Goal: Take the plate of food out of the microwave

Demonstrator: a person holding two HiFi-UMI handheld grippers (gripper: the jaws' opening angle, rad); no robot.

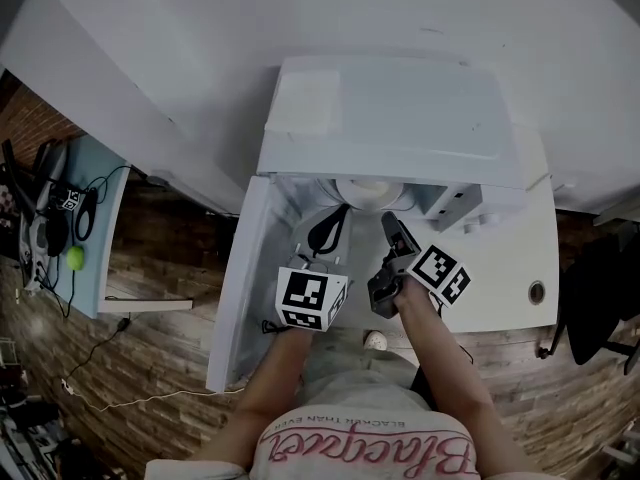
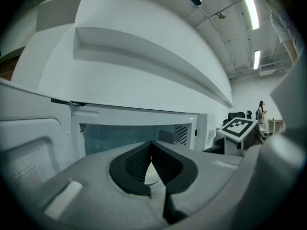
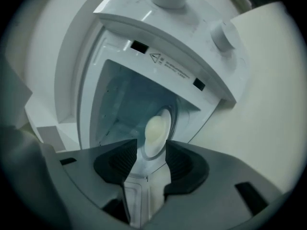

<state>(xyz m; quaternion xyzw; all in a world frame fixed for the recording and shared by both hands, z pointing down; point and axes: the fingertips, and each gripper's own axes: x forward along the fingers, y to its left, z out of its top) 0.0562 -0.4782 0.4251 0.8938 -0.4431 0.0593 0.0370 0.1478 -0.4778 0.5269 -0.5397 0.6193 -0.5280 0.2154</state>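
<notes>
Before the open microwave [image 1: 400, 118], the right hand-held gripper [image 3: 151, 147] is held with jaws apart and empty, the left hand-held gripper [image 2: 151, 145] with jaws together. Inside the microwave, the plate of food [image 3: 169, 123] lies untouched. Grasping and removal are judged still to be done.

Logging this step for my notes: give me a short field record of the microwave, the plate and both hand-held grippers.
microwave: white, door swung open
plate: inside the microwave, pale food on it
left hand-held gripper: jaws together, nothing between them, in front of the microwave
right hand-held gripper: jaws apart, nothing gripped, aimed at the plate
task: plate not yet out
</notes>
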